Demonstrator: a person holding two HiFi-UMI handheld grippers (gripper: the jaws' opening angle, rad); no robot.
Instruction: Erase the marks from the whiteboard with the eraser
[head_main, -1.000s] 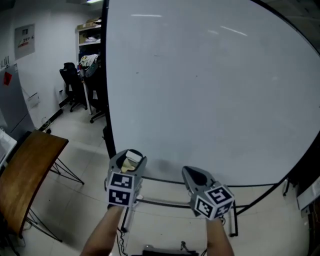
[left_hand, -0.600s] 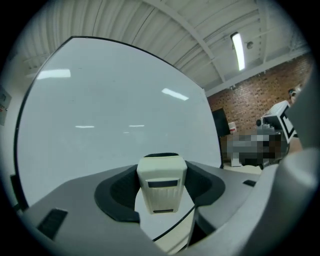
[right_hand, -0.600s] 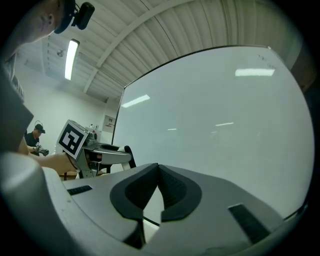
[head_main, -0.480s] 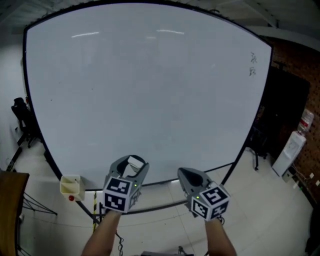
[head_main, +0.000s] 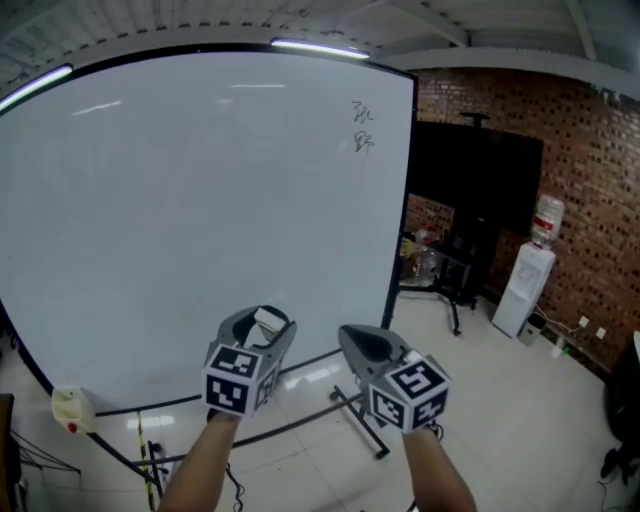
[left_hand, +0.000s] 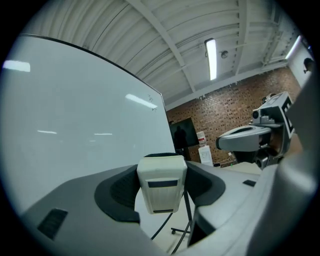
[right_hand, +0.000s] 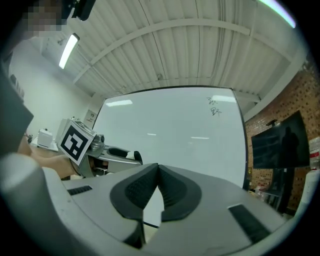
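- The left tool (head_main: 256, 330) pinches the eraser (left_hand: 161, 186), a cream, boxy plastic block with rounded corners and a dark slot on its face, between black rubbery pads (left_hand: 120, 192).
- The right tool (right_hand: 157, 175) is pressed together, its textured black jaws meeting at the tips with nothing between them.
- Both are held side by side, low before the whiteboard (head_main: 200, 220) and apart from it.
- The marks (head_main: 362, 126), two small handwritten scribbles, sit near the board's upper right corner, well above the eraser.
- The board is smooth, glossy white and black-framed; a red brick wall (head_main: 560, 130) stands beyond it to the right.
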